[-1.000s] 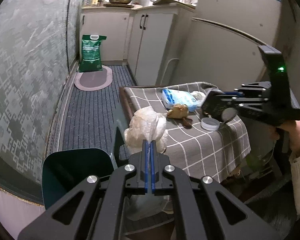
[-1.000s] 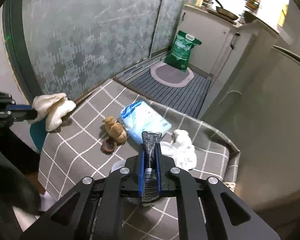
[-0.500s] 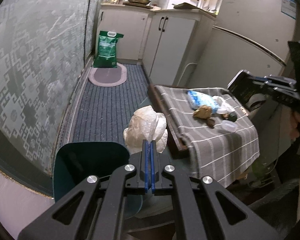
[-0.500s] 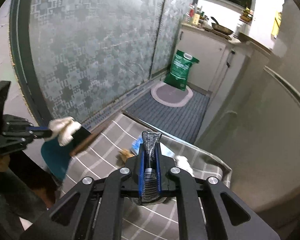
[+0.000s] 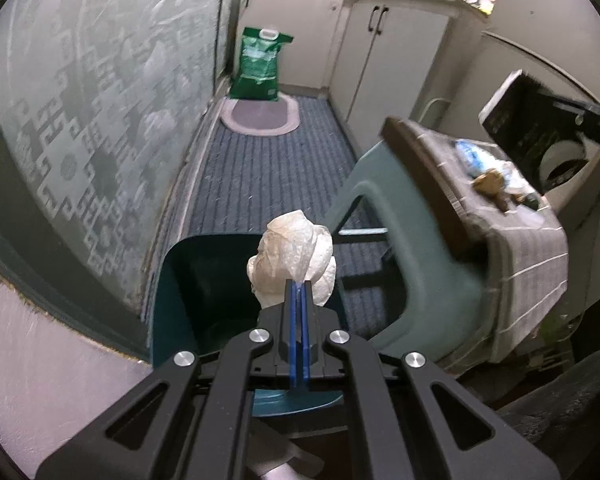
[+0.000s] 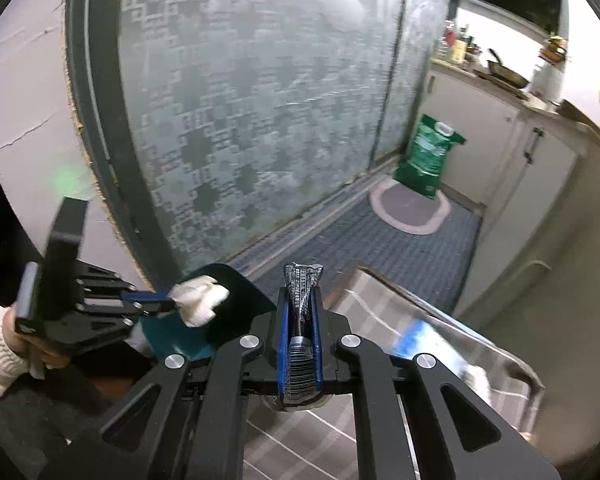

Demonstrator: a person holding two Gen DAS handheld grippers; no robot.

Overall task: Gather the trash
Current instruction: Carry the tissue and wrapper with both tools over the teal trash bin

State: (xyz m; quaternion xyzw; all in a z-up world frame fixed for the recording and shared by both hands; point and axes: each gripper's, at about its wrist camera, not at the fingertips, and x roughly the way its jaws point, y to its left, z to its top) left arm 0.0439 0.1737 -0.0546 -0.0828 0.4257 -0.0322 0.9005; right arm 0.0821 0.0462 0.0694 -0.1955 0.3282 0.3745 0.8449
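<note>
My left gripper (image 5: 299,286) is shut on a crumpled white wad of paper and plastic (image 5: 292,258) and holds it over the open teal bin (image 5: 188,280). The wad (image 6: 198,300), the left gripper (image 6: 168,304) and the bin (image 6: 236,304) also show in the right wrist view. My right gripper (image 6: 300,292) is shut on a dark crumpled wrapper (image 6: 300,280), above the stool's near edge. On the checked cloth of the stool (image 5: 540,248) lie a blue packet (image 5: 474,156) and a brown lump (image 5: 490,182).
A patterned glass door (image 5: 100,100) runs along the left. A green bag (image 5: 260,64) stands on an oval mat (image 5: 260,114) by white cabinets (image 5: 392,48). Striped carpet (image 5: 260,176) covers the floor between door and stool.
My left gripper has carried the white wad off the stool, down and left over the teal bin. My right gripper has lifted with the wrapper and swung left toward the bin.
</note>
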